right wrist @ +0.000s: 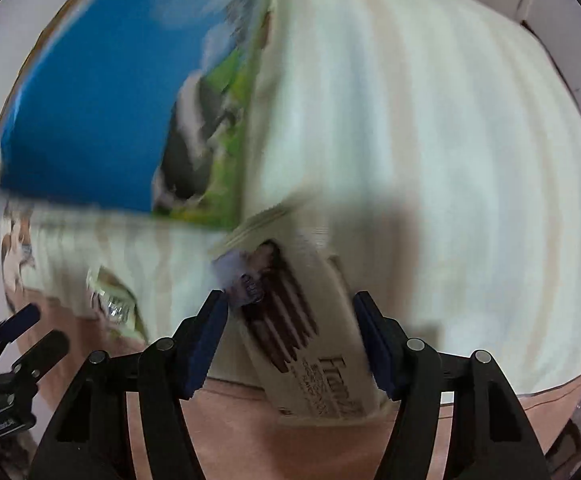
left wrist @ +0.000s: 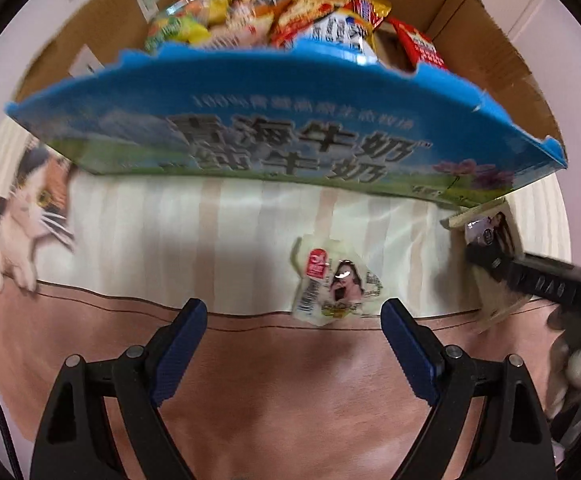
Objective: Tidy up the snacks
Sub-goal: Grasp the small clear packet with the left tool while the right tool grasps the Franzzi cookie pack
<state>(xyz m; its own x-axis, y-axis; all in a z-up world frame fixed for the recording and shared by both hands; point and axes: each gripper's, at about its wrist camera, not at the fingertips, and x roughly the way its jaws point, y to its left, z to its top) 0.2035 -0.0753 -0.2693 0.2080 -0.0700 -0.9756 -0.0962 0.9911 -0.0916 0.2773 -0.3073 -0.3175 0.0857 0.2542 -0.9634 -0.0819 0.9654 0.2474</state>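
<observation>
A small clear snack packet (left wrist: pixel 334 284) with a red label lies on the striped cloth, just ahead of my left gripper (left wrist: pixel 294 314) and nearer its right finger. That gripper is open and holds nothing. My right gripper (right wrist: pixel 290 308) points down over a cream biscuit packet (right wrist: pixel 314 340) with dark sticks printed on it. Its blue pads sit against the packet's two long edges, though the picture is blurred. In the left wrist view the same biscuit packet (left wrist: pixel 490 232) lies at the right under the right gripper (left wrist: pixel 486 260). The small packet (right wrist: pixel 114 304) also shows in the right wrist view.
A blue milk carton box (left wrist: pixel 290 128) with brown inner walls stands behind, filled with several colourful snack packets (left wrist: pixel 290 12). The cloth has a cat print (left wrist: pixel 22 216) at the left and a pink band (left wrist: pixel 290 380) in front. The left gripper (right wrist: pixel 38 330) shows at the right wrist view's lower left.
</observation>
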